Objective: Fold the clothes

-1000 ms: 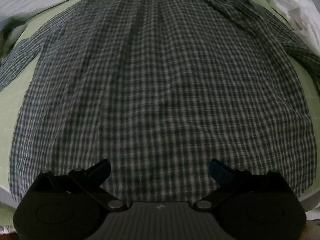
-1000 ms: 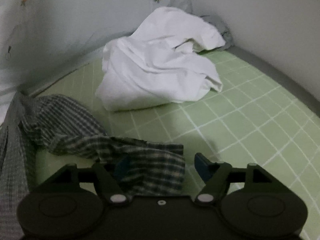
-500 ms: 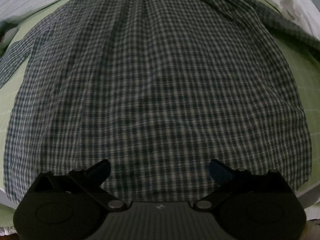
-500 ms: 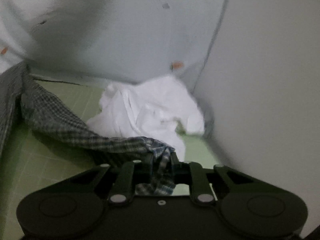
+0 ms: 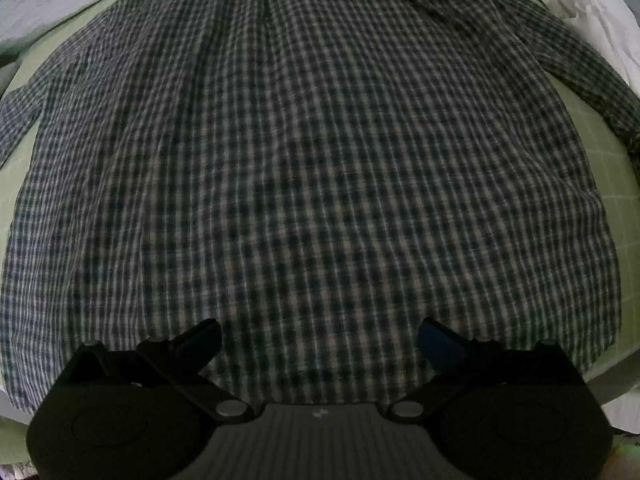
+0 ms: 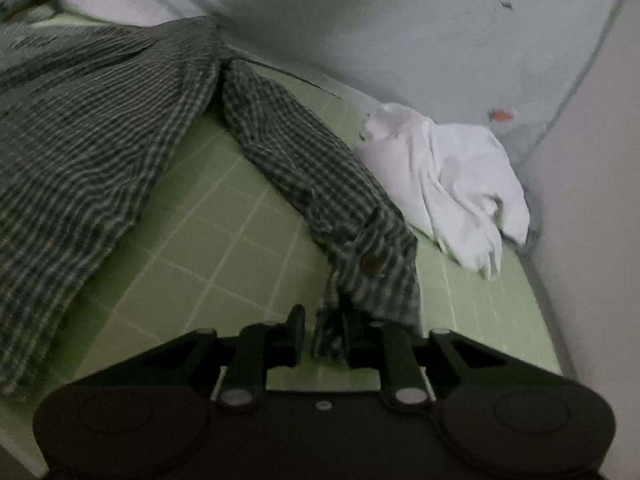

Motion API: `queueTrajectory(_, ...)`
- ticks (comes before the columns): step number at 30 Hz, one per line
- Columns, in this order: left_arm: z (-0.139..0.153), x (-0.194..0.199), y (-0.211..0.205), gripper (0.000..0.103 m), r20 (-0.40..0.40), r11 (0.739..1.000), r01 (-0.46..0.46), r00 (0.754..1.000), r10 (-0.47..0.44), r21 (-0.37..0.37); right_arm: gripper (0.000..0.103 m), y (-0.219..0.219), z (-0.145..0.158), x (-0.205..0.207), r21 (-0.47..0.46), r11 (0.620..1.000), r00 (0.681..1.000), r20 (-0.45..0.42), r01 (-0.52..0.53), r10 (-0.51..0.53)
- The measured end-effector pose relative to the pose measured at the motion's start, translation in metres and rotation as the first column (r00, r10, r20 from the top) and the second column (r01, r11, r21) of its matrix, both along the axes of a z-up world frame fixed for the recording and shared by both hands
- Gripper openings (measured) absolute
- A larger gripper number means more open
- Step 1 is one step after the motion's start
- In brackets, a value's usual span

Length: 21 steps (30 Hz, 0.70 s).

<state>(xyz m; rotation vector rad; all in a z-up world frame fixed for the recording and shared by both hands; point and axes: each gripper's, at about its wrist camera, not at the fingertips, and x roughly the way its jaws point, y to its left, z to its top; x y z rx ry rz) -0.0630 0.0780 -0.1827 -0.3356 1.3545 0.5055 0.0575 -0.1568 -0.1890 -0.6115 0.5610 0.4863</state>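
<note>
Spreading across most of the green grid mat is the checked shirt, lying flat with its body smoothed out and the hem at the near edge, right under your left gripper. That gripper hovers over the hem with jaws wide apart, nothing between them.

Your right gripper has the right sleeve by its buttoned cuff: jaws nearly closed, cuff cloth pinched between them, sleeve drawn out straight from the shoulder toward you.

Step in hand, as I read it: the sleeve fold. The body is flat and the sleeve is lifted clear, which fits carrying it across onto the body. It could equally be you straightening the sleeve outward before any fold; can't settle that from here.

If folding in, the next move calls for:
- keeping the cuff pinched, since the grip sits right at the cloth's edge and could slip
- swinging it left over the body without dragging the side seam
- pinning the body with the left gripper if it creeps

Around: a crumpled white garment lies far right, just beside the sleeve, against the pale wall. It crowds the right side, so watch the cuff doesn't snag it. The other sleeve trails off far left in the left wrist view.
</note>
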Motion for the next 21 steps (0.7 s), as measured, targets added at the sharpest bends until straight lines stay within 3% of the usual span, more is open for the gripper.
queueTrajectory(3, 0.001, -0.005, 0.003, 0.103, 0.005, 1.0, -0.015, 1.0, 0.015, -0.002, 0.039, -0.011, 0.016, 0.002, 0.106, 0.992, 0.997, -0.024, 0.07, -0.068)
queueTrajectory(5, 0.001, -0.008, 0.005, 0.103, 0.007, 1.0, -0.023, 1.0, 0.023, -0.005, 0.043, -0.022, 0.028, 0.005, 0.199, 0.97, 0.99, -0.036, 0.14, -0.136)
queueTrajectory(9, 0.001, -0.015, 0.008, 0.103, 0.012, 0.999, -0.041, 0.999, 0.041, -0.007, 0.05, -0.05, 0.041, 0.02, 0.356, 0.879, 0.948, -0.135, 0.318, -0.288)
queueTrajectory(12, 0.002, -0.021, 0.01, 0.103, 0.015, 0.999, -0.051, 0.999, 0.052, -0.006, 0.052, -0.065, 0.036, 0.033, 0.409, 0.818, 0.913, -0.219, 0.406, -0.344)
queueTrajectory(16, 0.002, -0.027, 0.009, 0.103, 0.017, 0.998, -0.062, 0.998, 0.063, -0.005, 0.055, -0.06, 0.04, 0.042, 0.375, 0.844, 0.924, -0.151, 0.383, -0.353)
queueTrajectory(18, 0.0, -0.027, -0.003, 0.103, 0.012, 0.998, -0.056, 0.998, 0.056, -0.007, 0.074, -0.053, 0.039, 0.051, 0.329, 0.88, 0.939, -0.142, 0.343, -0.313)
queueTrajectory(21, -0.001, -0.029, -0.019, 0.103, 0.007, 0.999, -0.036, 0.999, 0.036, -0.005, 0.075, -0.044, 0.027, 0.068, 0.26, 0.922, 0.953, -0.178, 0.287, -0.246)
